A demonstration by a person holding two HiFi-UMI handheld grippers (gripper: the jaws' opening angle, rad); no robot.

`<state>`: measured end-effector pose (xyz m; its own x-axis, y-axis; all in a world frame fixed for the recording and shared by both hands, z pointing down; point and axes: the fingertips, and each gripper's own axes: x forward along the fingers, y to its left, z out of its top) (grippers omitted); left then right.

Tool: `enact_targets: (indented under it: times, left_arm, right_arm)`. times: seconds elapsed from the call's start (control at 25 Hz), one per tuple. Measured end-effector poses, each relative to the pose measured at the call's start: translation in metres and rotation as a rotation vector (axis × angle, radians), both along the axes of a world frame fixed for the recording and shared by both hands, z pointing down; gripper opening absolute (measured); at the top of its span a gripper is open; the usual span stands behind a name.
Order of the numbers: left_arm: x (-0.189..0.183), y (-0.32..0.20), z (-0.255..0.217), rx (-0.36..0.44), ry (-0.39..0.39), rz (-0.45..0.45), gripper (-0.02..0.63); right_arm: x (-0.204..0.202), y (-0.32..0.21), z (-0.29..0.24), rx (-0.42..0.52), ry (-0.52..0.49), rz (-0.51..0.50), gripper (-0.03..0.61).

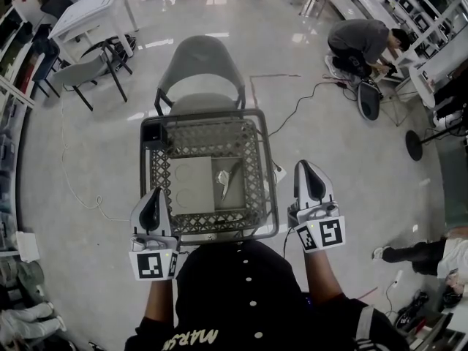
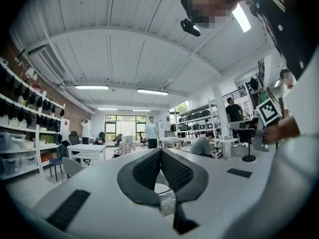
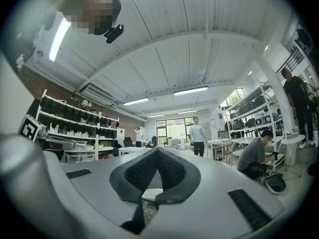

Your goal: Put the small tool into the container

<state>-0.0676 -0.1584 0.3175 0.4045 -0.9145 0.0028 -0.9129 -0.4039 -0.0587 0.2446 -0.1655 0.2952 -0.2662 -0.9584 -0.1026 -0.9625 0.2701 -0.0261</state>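
A grey wire basket (image 1: 261,159) stands in front of me in the head view. Inside it lie a flat white box (image 1: 191,185) and, right of the box, a small silvery tool (image 1: 227,178). My left gripper (image 1: 156,193) hovers at the basket's near left corner, its jaws shut with nothing between them. My right gripper (image 1: 304,165) is held just outside the basket's right side, also shut and empty. Both gripper views look level across the room: the left gripper (image 2: 160,150) and right gripper (image 3: 157,149) each show pads meeting at the tip.
A grey chair (image 1: 201,72) stands just beyond the basket. A white table (image 1: 91,13) and more chairs are at the far left. A cable (image 1: 307,97) runs over the floor to a crouching person (image 1: 362,46). A round-based stand (image 1: 414,145) is at right.
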Motion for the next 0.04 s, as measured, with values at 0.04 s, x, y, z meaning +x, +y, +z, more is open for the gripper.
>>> enact_targets:
  times: [0.04]
  left_arm:
    - [0.0001, 0.0005, 0.0006, 0.001, 0.0, 0.001, 0.026]
  right_arm:
    - [-0.0003, -0.0002, 0.0009, 0.0, 0.0, 0.0, 0.014]
